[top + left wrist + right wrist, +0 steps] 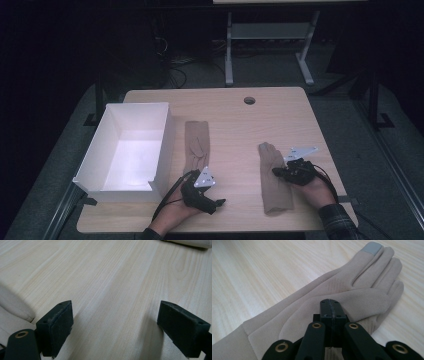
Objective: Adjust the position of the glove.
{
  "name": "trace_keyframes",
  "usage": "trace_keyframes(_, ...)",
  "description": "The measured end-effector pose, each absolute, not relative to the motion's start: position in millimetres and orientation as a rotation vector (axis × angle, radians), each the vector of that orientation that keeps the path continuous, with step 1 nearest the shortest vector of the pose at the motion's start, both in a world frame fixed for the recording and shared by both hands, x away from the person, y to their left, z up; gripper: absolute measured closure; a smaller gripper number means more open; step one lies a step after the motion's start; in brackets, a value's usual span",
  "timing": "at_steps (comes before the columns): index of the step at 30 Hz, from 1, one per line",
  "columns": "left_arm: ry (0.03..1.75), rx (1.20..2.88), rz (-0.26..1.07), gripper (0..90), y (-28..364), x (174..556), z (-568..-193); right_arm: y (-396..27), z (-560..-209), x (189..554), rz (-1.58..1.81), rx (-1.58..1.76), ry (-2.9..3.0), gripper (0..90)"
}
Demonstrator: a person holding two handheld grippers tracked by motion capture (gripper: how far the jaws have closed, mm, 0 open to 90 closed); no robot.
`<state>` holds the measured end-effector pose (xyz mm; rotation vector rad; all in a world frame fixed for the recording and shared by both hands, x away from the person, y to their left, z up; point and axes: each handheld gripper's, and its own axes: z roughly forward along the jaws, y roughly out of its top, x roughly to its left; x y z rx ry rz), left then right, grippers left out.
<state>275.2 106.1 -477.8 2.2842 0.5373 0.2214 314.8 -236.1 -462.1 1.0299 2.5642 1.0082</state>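
High view above the table (280, 125), looking forward and down; both gripper views low, close over its wood.

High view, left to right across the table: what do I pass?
White box → left glove → left claw → right glove → right claw, shut over the right glove.

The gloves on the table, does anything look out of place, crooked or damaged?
Nothing stands out. Both gloves lie flat on the table, apart: the left glove beside the white box, the right glove at the shut right gripper. They aren't quite parallel. No tear or stain shows; the grey fingertip patch looks intentional.
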Motion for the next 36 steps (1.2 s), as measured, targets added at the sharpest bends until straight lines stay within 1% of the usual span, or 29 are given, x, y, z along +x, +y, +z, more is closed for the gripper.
trace_keyframes(3,0.537,2.285,0.221,12.8,106.1,275.2,-477.8,-238.9,-462.4,312.1,1.018,1.038,2.56,90.0)
trace_keyframes(4,0.537,2.284,0.221,12.8,106.1,275.2,-477.8,-240.2,-461.9,311.4,1.018,1.035,2.558,87.2)
trace_keyframes(5,0.537,2.284,0.222,12.8,106.1,275.2,-477.9,-242.6,-458.6,310.2,1.056,1.048,2.535,78.2)
trace_keyframes(7,0.538,2.284,0.221,12.8,106.1,275.2,-477.8,-247.5,-454.8,308.2,1.076,1.059,2.498,70.1)
trace_keyframes(8,0.538,2.284,0.221,12.8,106.1,275.2,-477.8,-247.5,-454.8,308.2,1.076,1.059,2.498,70.1)
trace_keyframes(9,0.538,2.284,0.222,12.8,106.1,275.2,-477.8,-250.5,-453.6,307.2,1.069,1.068,2.474,66.3)
trace_keyframes(10,0.53,2.285,0.229,12.8,106.3,275.7,-477.8,-257.8,-454.5,305.6,1.052,1.078,2.437,57.9)
trace_keyframes(16,0.54,2.283,0.221,12.8,106.0,275.1,-477.8,-284.3,-461.7,302.3,1.024,1.186,2.353,35.6)
trace_keyframes(20,0.558,2.282,0.23,12.7,104.1,274.2,-477.5,-293.3,-472.7,303.7,0.979,1.223,2.333,27.3)
trace_keyframes(23,0.571,2.31,0.207,13.7,100.9,274.4,-473.9,-295.2,-476.7,307.1,0.967,1.238,2.325,23.0)
trace_keyframes(26,0.582,2.322,0.206,14.2,98.9,273.6,-470.8,-296.8,-478.1,308.2,0.972,1.237,2.321,20.5)
trace_keyframes(28,0.586,2.314,0.197,17.3,96.4,274.4,-464.2,-298.9,-480.5,308.3,0.997,1.234,2.308,17.1)
trace_keyframes(30,0.601,2.304,0.205,23.0,95.5,276.1,-458.0,-299.2,-482.3,308.2,1.006,1.239,2.297,14.9)
trace_keyframes(33,0.641,2.288,0.221,35.2,96.4,281.2,-449.2,-299.1,-482.5,308.6,1.004,1.239,2.296,14.3)
trace_keyframes(34,0.664,2.277,0.227,37.7,97.5,284.6,-447.0,-299.2,-482.5,308.6,1.004,1.237,2.296,14.2)
trace_keyframes(36,0.71,2.252,0.229,46.6,100.1,292.0,-442.8,-299.0,-482.5,308.6,1.004,1.24,2.296,14.2)
